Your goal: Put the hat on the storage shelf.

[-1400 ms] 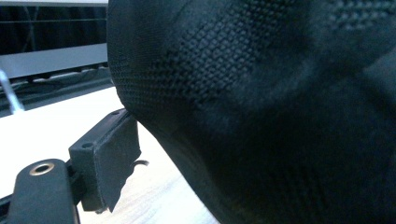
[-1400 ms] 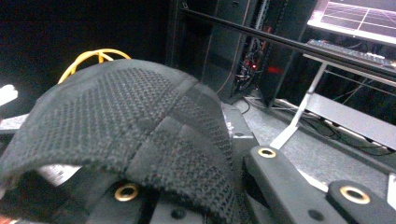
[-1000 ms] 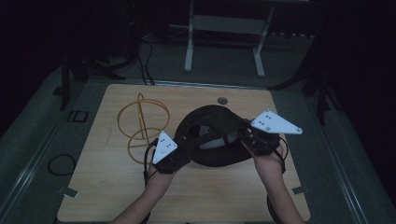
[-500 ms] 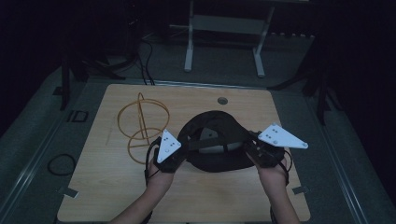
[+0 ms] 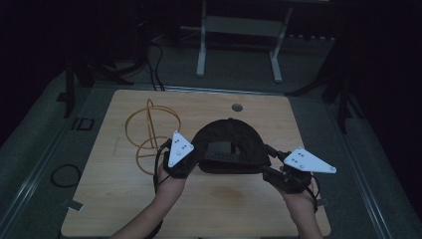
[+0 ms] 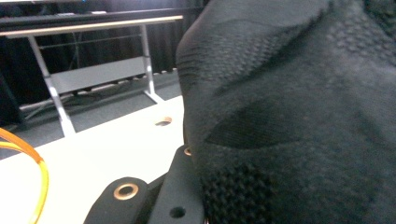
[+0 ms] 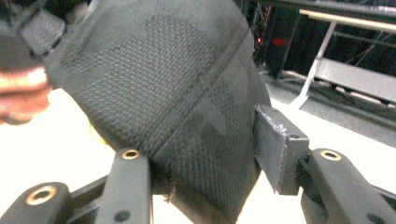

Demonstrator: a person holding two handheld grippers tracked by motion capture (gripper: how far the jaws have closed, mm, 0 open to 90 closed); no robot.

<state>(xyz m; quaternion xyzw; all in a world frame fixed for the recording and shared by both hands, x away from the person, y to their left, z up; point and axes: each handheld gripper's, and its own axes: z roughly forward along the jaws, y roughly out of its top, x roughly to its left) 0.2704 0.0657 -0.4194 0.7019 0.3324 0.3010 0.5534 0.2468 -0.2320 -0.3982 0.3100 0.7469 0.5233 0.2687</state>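
The pale wooden table (image 5: 124,209) bore a black knitted fabric cap (image 5: 229,144) near its middle, beside a yellow wire ring stand (image 5: 147,134). The left gripper (image 5: 191,162) was clamped on the cap's edge. The right gripper (image 5: 271,164), jaws just opening, straddled the other edge, one pad clear of the fabric.

One black mesh cap (image 5: 229,147) is sitting on one wooden table (image 5: 124,209); one orange wire hoop stand (image 5: 147,134) is standing beside it; two handheld grippers are showing, left gripper (image 5: 191,162) and right gripper (image 5: 272,167); one metal-framed bench (image 5: 239,25) is standing behind.
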